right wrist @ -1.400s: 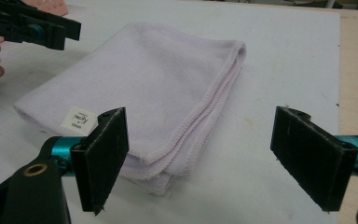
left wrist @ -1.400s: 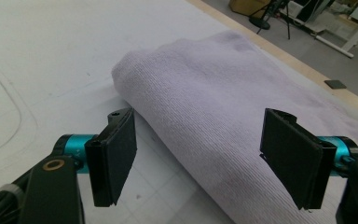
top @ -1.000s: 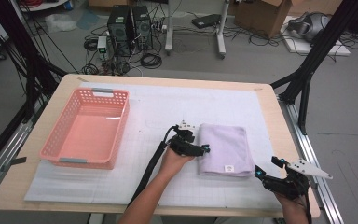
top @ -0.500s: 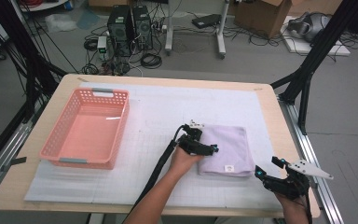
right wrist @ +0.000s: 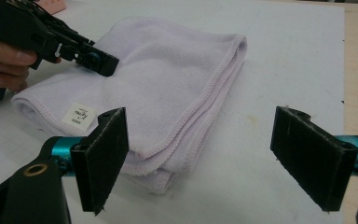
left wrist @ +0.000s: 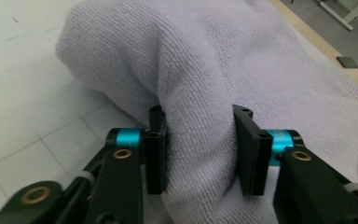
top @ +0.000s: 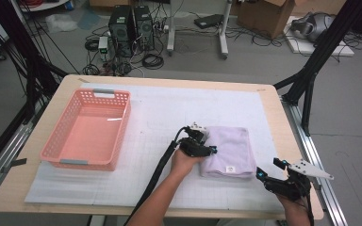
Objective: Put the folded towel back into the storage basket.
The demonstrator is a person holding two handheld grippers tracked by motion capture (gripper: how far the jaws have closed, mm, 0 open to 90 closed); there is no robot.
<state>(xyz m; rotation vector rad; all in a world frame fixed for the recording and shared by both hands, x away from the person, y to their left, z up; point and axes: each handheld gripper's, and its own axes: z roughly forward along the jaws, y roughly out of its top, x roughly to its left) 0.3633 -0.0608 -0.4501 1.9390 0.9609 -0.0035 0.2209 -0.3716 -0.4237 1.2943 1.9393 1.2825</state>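
A folded lilac towel (top: pixel 229 150) with a small white label lies on the white mat, right of the middle. My left gripper (top: pixel 209 141) is at the towel's left edge. Its jaws have just been closing. In the left gripper view the pads (left wrist: pixel 154 149) pinch a raised fold of the towel (left wrist: pixel 200 70) between them. My right gripper (top: pixel 268 168) rests near the table's front right corner, open, with nothing between its jaws. The right gripper view shows its wide-apart pads (right wrist: pixel 101 154), the towel (right wrist: pixel 168 79) beyond them, and the left gripper (right wrist: pixel 98 60) on the towel's far side.
A pink plastic basket (top: pixel 122 120) with nothing in it stands on the left of the white mat (top: pixel 169 108). The wooden table edge (top: pixel 275 110) runs along the right. Beyond the table are computer towers (top: pixel 132 23), cables and a black frame leg (top: pixel 311 70).
The left gripper has slid right onto the towel's left edge and its jaws have closed on a fold of it. The right gripper has stayed where it was.
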